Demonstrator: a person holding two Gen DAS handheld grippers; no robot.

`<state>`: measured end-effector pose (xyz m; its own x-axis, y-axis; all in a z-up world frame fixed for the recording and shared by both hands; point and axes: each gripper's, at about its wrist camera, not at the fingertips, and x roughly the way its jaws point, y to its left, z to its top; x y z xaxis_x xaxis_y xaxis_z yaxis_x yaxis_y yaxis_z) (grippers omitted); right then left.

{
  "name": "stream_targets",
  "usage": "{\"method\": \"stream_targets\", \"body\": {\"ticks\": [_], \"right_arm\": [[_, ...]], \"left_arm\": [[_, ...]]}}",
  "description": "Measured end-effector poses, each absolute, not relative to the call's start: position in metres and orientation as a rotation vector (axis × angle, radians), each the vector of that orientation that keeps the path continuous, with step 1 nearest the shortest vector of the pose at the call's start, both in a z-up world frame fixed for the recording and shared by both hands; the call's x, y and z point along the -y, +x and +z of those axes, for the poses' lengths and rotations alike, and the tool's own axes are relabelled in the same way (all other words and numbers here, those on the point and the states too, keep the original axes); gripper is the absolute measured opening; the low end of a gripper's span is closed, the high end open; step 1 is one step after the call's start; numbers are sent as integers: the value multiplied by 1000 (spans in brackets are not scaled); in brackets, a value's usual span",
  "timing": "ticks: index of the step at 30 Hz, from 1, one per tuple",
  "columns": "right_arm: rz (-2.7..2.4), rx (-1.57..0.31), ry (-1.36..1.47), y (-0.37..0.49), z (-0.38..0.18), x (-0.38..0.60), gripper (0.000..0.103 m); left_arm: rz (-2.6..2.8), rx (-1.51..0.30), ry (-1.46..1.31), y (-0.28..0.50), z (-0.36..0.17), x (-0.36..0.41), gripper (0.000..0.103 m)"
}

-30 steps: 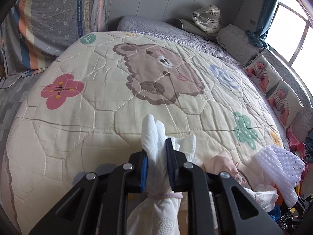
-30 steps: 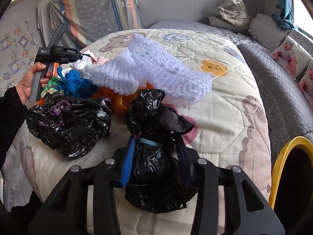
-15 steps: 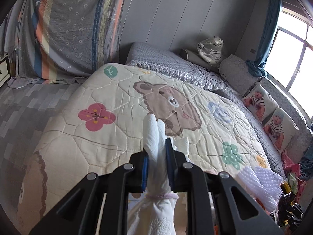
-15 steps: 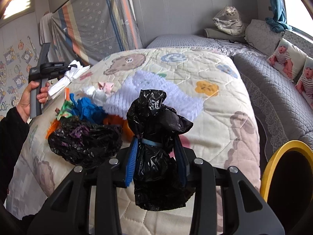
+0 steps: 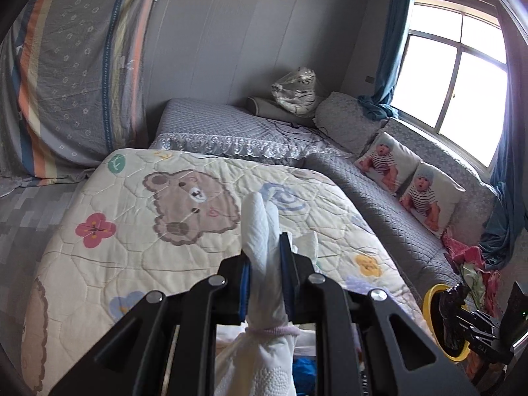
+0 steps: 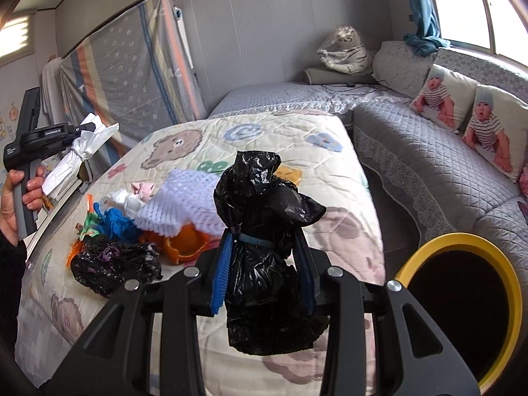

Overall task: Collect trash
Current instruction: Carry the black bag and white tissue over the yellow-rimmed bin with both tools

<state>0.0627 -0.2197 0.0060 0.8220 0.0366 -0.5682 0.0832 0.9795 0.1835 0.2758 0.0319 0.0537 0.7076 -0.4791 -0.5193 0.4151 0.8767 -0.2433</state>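
My left gripper is shut on a white tied tissue bundle and holds it high above the bear quilt; it also shows in the right wrist view. My right gripper is shut on a tied black trash bag, lifted off the quilt, left of the yellow-rimmed bin. The bin and the black bag also show at the lower right of the left wrist view. More trash lies on the quilt: a crumpled black bag, white foam netting, blue plastic, an orange piece.
A grey quilted sofa with two baby-print cushions runs along the right under the window. A wrapped plush toy sits at the back. A striped sheet hangs on the left.
Both grippers have risen away from the quilt with their loads. The right gripper has swung right, and the yellow bin has come further into view.
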Motion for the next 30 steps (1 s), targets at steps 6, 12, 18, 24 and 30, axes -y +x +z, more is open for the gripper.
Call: {"method": "stream_targets", "body": {"ticks": [6,12,18,24,30], "right_arm": [[-111,-582,244,43,7,252,34],[-233,-554,267,18,4,290,34],[-338,-545,305,-7,-1,328,34],[-412,-549,337,-27,-8,357,34],[-458,-567,363,-40,-22,373,35]], "left_arm": [[-644,-591,-53,249,67,42,15],[-785,-591,-11,222,69,115,15],[-906,-617,12,204,60,181,15],[-1013,-657,40,188,42,239,15],[-1094,-695,72,173,24,291,15]]}}
